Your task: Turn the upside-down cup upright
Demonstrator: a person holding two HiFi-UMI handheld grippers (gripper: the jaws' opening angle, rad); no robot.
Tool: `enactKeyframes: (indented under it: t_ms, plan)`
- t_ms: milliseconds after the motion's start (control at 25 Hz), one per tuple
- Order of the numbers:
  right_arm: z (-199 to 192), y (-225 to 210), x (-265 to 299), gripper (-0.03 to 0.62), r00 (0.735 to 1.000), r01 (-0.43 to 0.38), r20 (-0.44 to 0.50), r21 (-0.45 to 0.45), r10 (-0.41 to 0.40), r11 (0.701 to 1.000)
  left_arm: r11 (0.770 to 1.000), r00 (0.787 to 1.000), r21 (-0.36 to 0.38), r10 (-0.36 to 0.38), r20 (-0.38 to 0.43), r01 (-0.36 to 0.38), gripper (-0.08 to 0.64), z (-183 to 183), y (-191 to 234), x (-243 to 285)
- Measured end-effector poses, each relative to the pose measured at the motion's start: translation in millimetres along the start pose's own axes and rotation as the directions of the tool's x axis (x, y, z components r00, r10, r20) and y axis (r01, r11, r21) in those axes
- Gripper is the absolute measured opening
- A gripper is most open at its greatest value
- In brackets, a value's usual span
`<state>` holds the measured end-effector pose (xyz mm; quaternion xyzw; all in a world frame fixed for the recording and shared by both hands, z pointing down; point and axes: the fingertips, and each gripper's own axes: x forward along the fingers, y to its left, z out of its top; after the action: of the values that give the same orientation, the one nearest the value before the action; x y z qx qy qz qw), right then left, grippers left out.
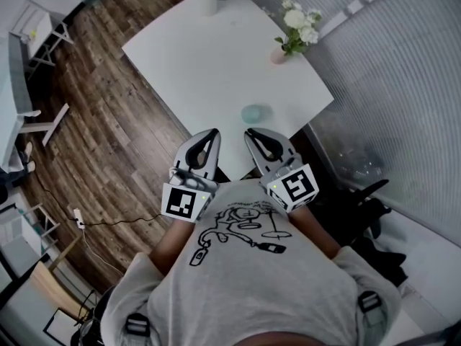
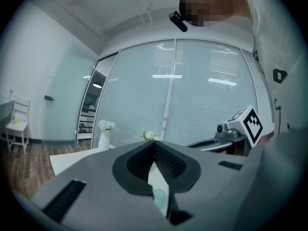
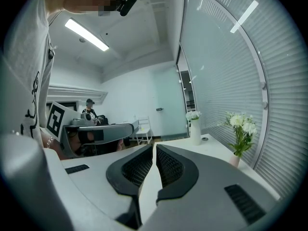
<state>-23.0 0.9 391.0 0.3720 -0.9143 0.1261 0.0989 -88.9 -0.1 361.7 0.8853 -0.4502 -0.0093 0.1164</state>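
One pale teal translucent cup on near edge of one white square table, two flower vases far, left gripper and right gripper both clenched, empty.

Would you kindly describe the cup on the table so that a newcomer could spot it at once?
Find the white table on the wood floor. Near its corner closest to the person stands a small pale-teal cup, alone on bare tabletop. Unlike the white vase and the pinkish vase farther back, it holds no flowers.
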Motion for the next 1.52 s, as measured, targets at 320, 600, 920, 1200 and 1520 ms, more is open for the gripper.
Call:
enactKeyframes:
  t_ms: [320,600,920,1200,1520]
  plan:
    - [-3.5,7.4,9.6,0.044,1.0,0.02,-0.003,0.012,-0.02,1.0,1.0,1.0,-0.01,-0.008,-0.024,0.008,0.003,-8.3,17.6,-3.1]
    - [-1.1,-6.9,0.9,0.044,0.999,0.04,0.024,0.014,-0.04,0.999,1.0,0.999,-0.002,-0.028,-0.034,0.028,0.003,-11.0,3.0,6.6]
    - [-0.3,-27.4,-17.4,0.046,0.998,0.054,0.031,0.008,-0.054,0.998,1.0,0.999,0.021,-0.022,-0.045,0.023,0.003,-12.5,-15.3,21.3]
    - [-12.5,-43.3,-29.7,0.046,0.998,0.056,0.017,0.016,-0.056,0.998,0.999,0.997,0.027,-0.044,-0.07,0.046,0.003,-27.6,-31.3,33.3]
    - [-37.6,-61.7,-30.6,0.046,0.998,0.068,-0.009,0.004,-0.068,0.998,0.998,0.993,0.025,-0.06,-0.102,0.063,0.004,-56.7,-33.7,54.5]
